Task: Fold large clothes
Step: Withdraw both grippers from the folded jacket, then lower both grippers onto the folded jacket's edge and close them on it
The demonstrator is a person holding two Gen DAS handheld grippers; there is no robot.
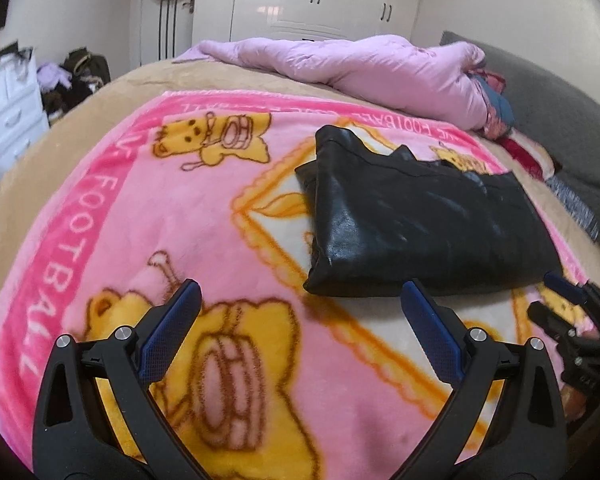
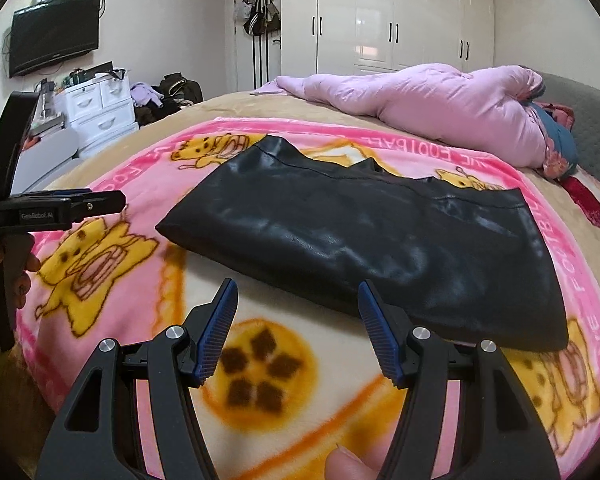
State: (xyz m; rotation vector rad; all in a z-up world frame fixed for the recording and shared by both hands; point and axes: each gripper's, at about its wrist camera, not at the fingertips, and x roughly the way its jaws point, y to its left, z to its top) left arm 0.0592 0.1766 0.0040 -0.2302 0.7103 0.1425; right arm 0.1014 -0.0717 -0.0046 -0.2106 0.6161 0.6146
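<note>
A black leather garment lies folded into a flat bundle on a pink cartoon blanket. It also shows in the right wrist view. My left gripper is open and empty, hovering above the blanket just in front of the garment's near edge. My right gripper is open and empty, with its right finger close to the garment's near edge. The right gripper shows at the right edge of the left wrist view. The left gripper shows at the left of the right wrist view.
A pale pink quilt lies bunched along the far side of the bed. A grey headboard runs along the right. White drawers and piled clothes stand beyond the bed's left side. White wardrobes line the back wall.
</note>
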